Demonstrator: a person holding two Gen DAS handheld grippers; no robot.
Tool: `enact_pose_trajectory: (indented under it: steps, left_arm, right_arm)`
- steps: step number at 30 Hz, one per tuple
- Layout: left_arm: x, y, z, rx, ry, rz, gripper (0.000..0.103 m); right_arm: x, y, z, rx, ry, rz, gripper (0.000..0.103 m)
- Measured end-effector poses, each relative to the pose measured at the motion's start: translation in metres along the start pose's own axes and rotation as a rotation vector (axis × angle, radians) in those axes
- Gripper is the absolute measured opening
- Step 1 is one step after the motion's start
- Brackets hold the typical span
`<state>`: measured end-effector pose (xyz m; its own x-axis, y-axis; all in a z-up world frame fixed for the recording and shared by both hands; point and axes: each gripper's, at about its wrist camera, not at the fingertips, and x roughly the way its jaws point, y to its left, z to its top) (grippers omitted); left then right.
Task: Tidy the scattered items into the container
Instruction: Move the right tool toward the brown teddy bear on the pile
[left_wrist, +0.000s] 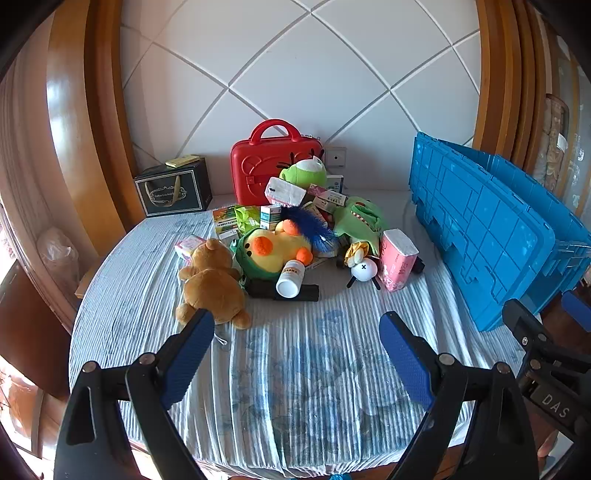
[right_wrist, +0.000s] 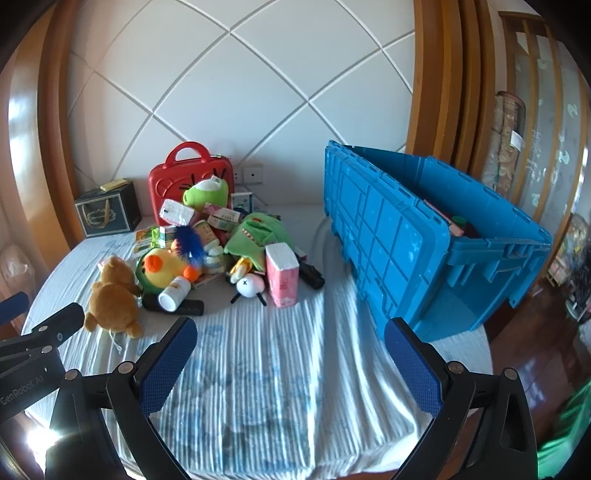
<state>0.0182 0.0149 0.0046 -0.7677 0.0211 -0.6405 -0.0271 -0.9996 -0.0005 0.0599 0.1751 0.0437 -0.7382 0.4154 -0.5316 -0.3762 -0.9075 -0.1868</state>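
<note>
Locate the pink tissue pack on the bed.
In both views the pink tissue pack stands at the pile's right edge, beside the small white sheep toy, between the pile and the blue crate.

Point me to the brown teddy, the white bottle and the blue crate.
brown teddy (left_wrist: 210, 288), left wrist view, on its back.
white bottle (left_wrist: 291, 277), left wrist view, on its side wall.
blue crate (right_wrist: 388, 236), right wrist view, on the raised lid flap.

At my twelve o'clock I see the scattered pile: plush toys, small boxes, a white bottle lying sideways. The blue crate sits open at two o'clock, some items inside.
</note>
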Motion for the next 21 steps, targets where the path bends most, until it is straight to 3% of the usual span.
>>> enact_pose_trajectory:
  steps: [21]
  left_arm:
    - [0.0017,-0.0023,0.0025,-0.012,0.005,0.005,0.092]
  right_arm:
    - [0.0074,-0.0015,0.0040,-0.008,0.007,0.016,0.103]
